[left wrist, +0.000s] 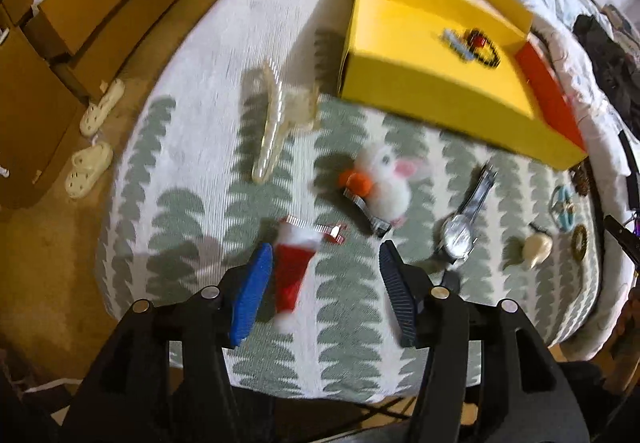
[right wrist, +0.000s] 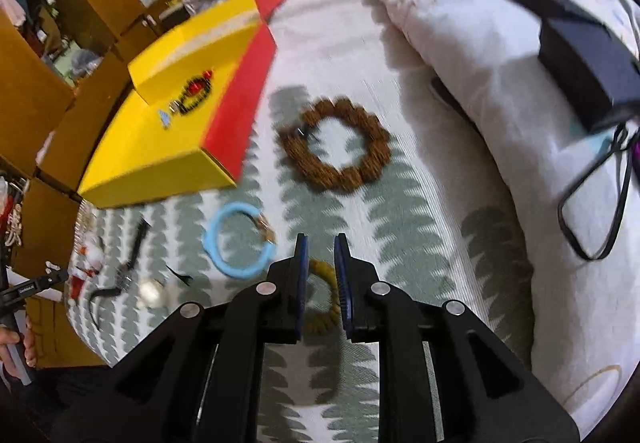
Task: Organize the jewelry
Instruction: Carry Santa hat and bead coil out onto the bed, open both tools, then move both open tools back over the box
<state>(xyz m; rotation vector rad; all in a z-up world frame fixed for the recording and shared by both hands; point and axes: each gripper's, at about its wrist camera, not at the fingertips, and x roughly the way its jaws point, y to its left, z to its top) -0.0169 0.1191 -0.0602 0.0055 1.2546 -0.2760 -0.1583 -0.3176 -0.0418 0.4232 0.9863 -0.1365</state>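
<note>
A yellow box (left wrist: 400,83) with a red flap lies on the patterned bedspread and holds a black bead bracelet (left wrist: 486,47) and a blue clip. My left gripper (left wrist: 326,263) is open, its fingers either side of a red Santa-hat hair clip (left wrist: 294,275). A white fluffy clip (left wrist: 384,175), a silver watch (left wrist: 460,235) and a clear comb (left wrist: 272,123) lie beyond. My right gripper (right wrist: 320,247) is nearly closed around a yellow-brown bead bracelet (right wrist: 324,299). A brown bead bracelet (right wrist: 336,143) and a blue bangle (right wrist: 236,239) lie ahead; the box (right wrist: 160,147) is at left.
A crumpled white quilt (right wrist: 480,63) carries a dark box (right wrist: 580,47) and black cables at right. Wooden cabinets (left wrist: 60,23) and white slippers (left wrist: 92,151) stand left of the bed. A cream pendant (left wrist: 536,249) and small rings lie near the bed's right edge.
</note>
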